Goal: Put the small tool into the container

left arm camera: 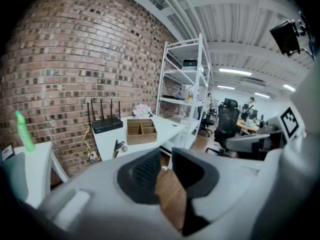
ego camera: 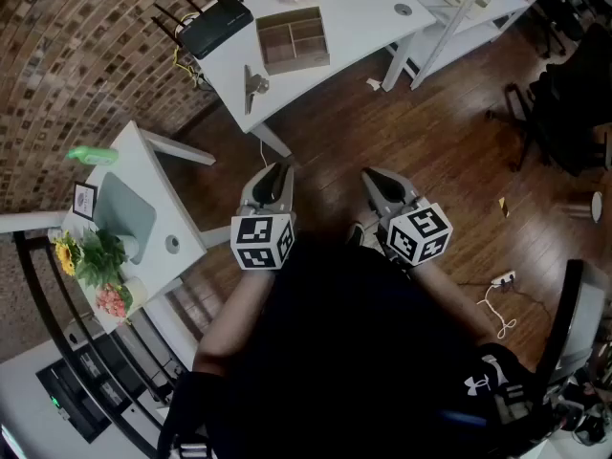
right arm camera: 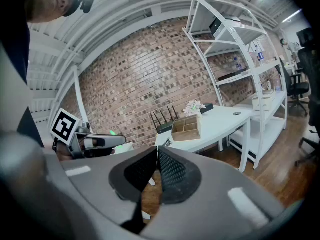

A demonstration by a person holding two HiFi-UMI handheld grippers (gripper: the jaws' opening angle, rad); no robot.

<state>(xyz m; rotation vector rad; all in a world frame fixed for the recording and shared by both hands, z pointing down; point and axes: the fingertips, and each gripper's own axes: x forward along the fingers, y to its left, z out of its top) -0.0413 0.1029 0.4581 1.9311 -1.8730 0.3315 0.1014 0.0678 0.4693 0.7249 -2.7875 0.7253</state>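
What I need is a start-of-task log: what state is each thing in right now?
Left tongs: open, nothing between them.
Right tongs: shut, empty.
Open-topped compartmented wooden box: upright, compartments look empty.
Small grey metal tool: lying on the white table, outside the box.
Black router: antennas raised.

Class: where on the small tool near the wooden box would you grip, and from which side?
Probably mid-length on the small tool, coming from above and closing across its narrow width: it lies flat and elongated near the white table's edge.
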